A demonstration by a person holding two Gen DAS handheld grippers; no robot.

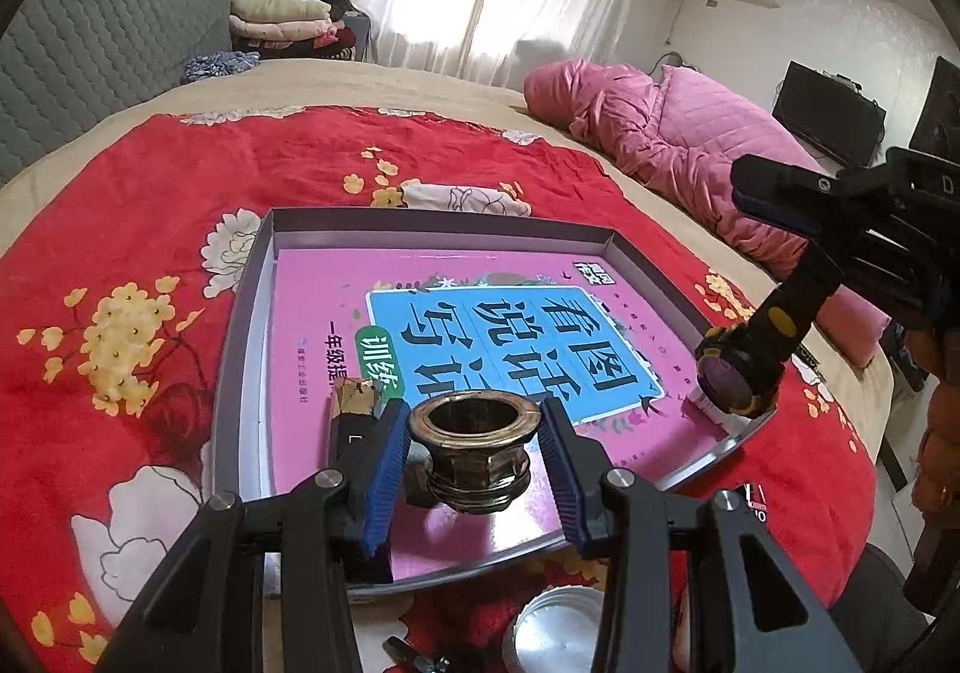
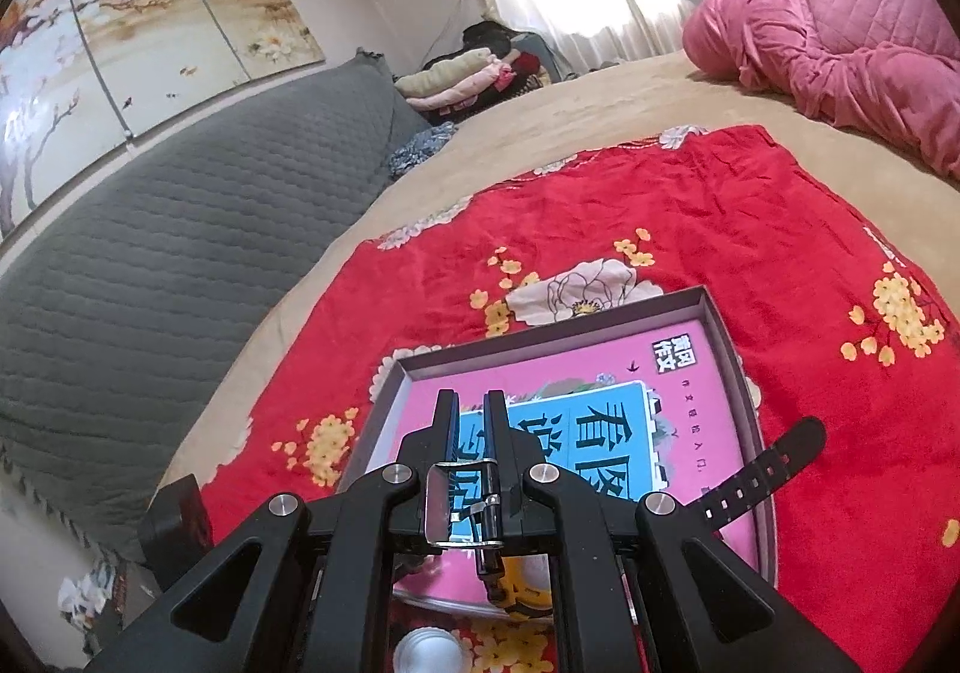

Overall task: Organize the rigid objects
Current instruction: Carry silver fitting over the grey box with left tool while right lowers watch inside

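Observation:
A shallow grey tray [image 1: 252, 313] lies on a red flowered cloth and holds a pink book [image 1: 480, 337]. A brass threaded fitting [image 1: 477, 451] stands on the book between the open jaws of my left gripper [image 1: 474, 469]; the blue pads do not touch it. A small black and gold box [image 1: 354, 409] lies by the left finger. My right gripper [image 1: 774, 205] is shut on the strap of a black and yellow wristwatch [image 1: 741, 373], which hangs over the tray's right edge. In the right wrist view the gripper [image 2: 471, 421] pinches the strap near the buckle [image 2: 462, 505], and the other strap end [image 2: 762, 469] sticks out to the right.
A round metal lid [image 1: 555, 631] lies on the cloth in front of the tray. A pink quilted jacket [image 1: 660, 133] lies on the bed at the far right. A grey padded headboard [image 2: 180, 265] and folded clothes [image 1: 282, 22] are at the far left.

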